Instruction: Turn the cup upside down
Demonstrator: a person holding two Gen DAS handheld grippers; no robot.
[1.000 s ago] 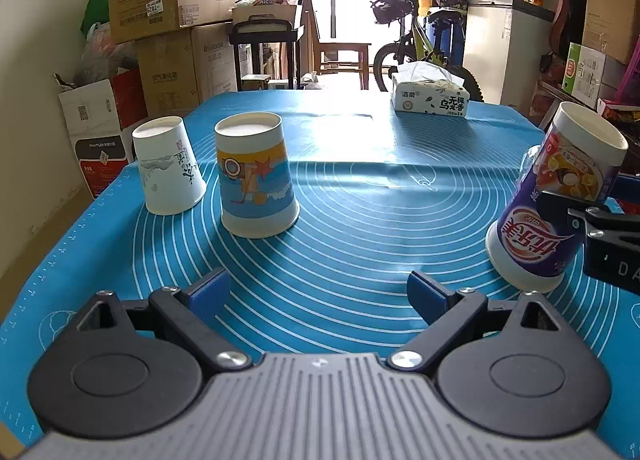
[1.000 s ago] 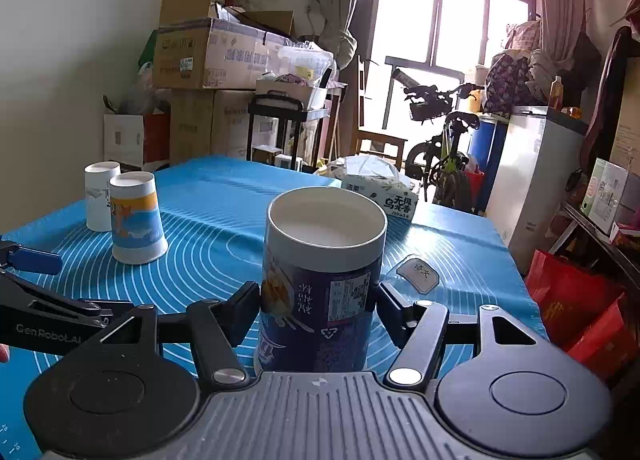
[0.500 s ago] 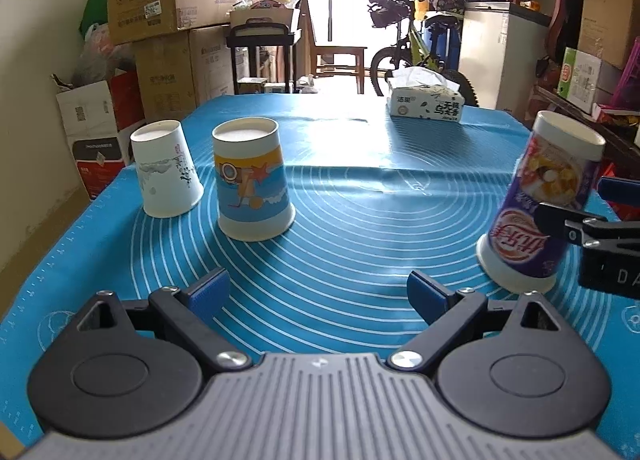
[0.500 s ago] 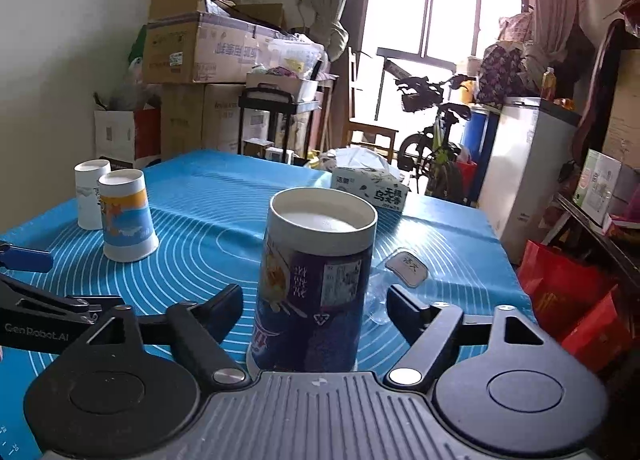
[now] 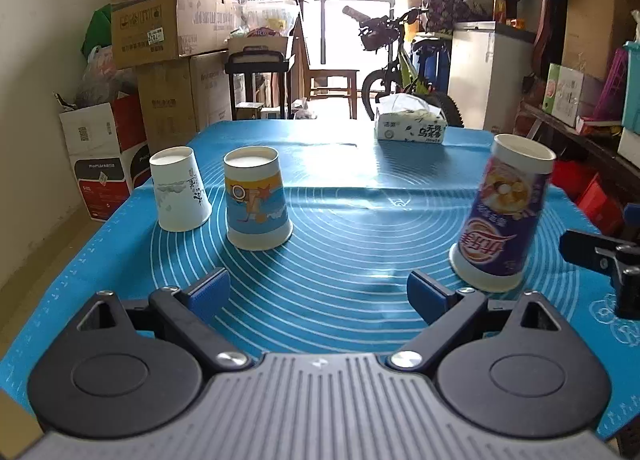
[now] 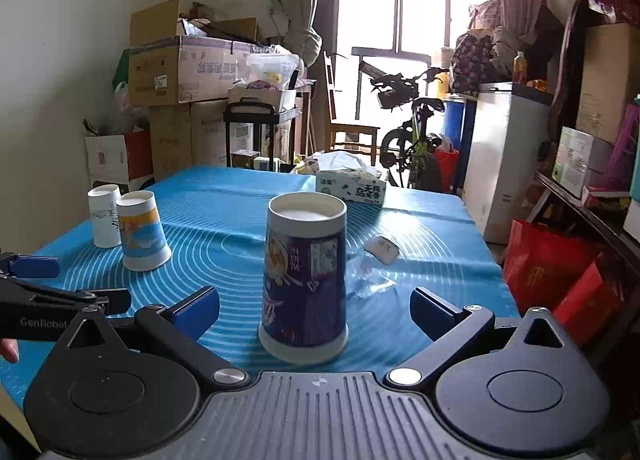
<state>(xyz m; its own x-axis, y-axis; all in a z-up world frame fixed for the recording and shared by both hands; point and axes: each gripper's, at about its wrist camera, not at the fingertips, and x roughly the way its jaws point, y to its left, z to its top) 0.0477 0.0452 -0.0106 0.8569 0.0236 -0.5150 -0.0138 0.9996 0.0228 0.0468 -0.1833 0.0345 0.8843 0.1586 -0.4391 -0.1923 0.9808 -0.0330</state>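
Note:
A tall purple cup (image 6: 304, 280) stands upside down on the blue mat (image 6: 224, 228), just ahead of my right gripper (image 6: 314, 310). The right gripper is open, its fingers well apart on either side of the cup and not touching it. In the left wrist view the same cup (image 5: 502, 216) stands at the right. My left gripper (image 5: 318, 292) is open and empty, low over the mat's near edge. An orange-and-blue cup (image 5: 256, 198) and a white cup (image 5: 180, 188) stand upside down at the left.
A tissue box (image 5: 410, 128) sits at the mat's far edge. A crumpled clear plastic wrapper (image 6: 374, 272) lies just right of the purple cup. Cardboard boxes (image 5: 168, 28), a bicycle (image 5: 400, 60) and a white cabinet (image 5: 484, 72) stand beyond the table.
My right gripper opened and let go of the purple cup, then drew back. The cup now stands free on the mat. My left gripper also drew back slightly.

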